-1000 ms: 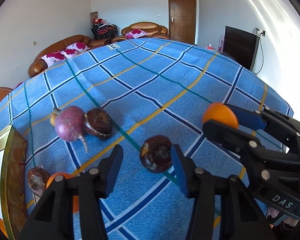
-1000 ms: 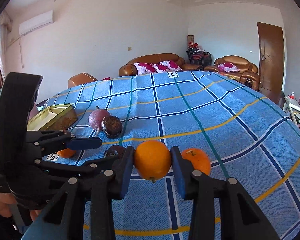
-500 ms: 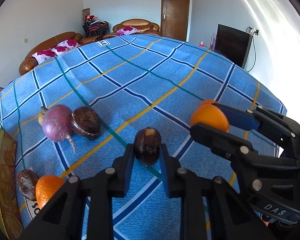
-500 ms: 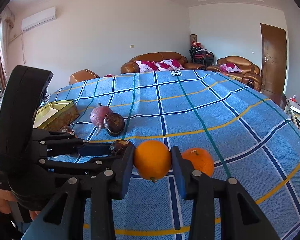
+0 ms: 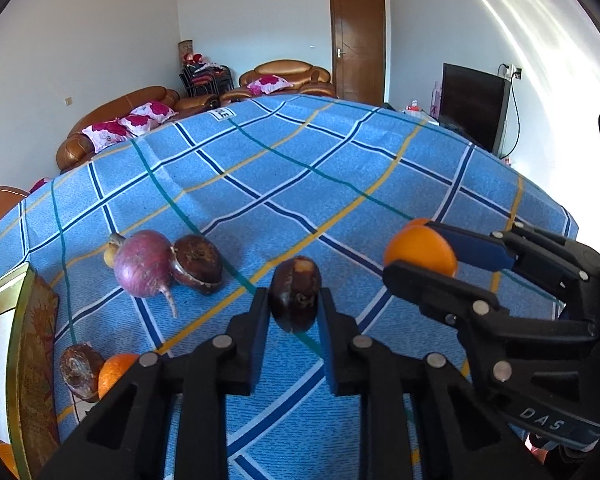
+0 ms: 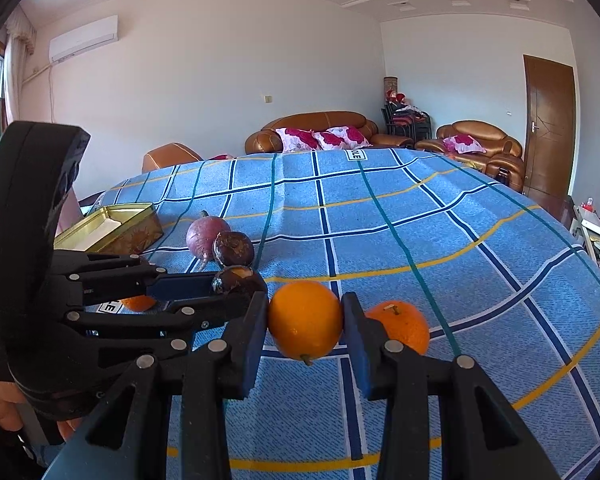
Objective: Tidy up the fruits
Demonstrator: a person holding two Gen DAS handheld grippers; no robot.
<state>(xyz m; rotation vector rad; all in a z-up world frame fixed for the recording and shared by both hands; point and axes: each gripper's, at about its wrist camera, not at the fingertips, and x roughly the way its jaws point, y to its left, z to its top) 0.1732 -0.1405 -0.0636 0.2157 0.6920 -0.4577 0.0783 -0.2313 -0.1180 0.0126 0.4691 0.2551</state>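
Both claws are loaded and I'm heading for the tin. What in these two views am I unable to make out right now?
- Inside of the gold rectangular tin: the right wrist view shows only its rim and a pale patch; the left wrist view cuts it at the frame edge.
- Small yellowish item, left wrist view: mostly behind the purple round radish.
- Orange fruit by the tin, right wrist view: largely covered by the left claw.
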